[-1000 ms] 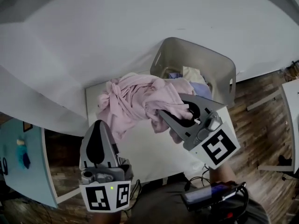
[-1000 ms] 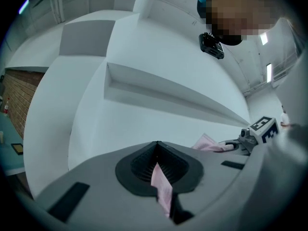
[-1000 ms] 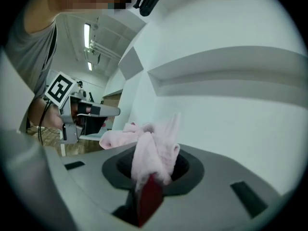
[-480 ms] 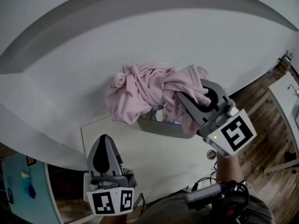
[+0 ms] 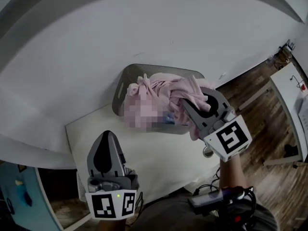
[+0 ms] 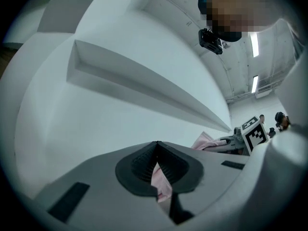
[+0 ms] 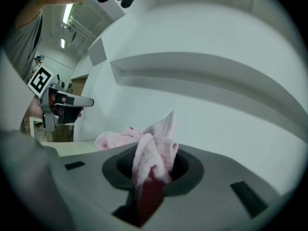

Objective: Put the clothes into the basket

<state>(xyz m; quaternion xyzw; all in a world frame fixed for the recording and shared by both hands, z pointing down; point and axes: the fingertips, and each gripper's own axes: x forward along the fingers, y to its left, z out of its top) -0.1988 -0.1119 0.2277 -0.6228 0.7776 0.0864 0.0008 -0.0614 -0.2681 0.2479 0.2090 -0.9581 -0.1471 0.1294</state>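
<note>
White rectangular surface (image 5: 163, 153) set against a plain white wall (image 5: 144, 28). Brown wood-plank floor (image 5: 260, 100) lies to the right, with a second white table (image 5: 293, 105) at the frame edge. A teal panel (image 5: 21, 201) is at lower left. Ceiling strip lights (image 6: 253, 44) hang overhead.

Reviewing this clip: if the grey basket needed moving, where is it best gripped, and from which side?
Probably the rim by the handle slot of the grey basket, from its left end in the head view: that thin upright wall is bare, while the pink garment, clamped in the right gripper, drapes over the other end.
</note>
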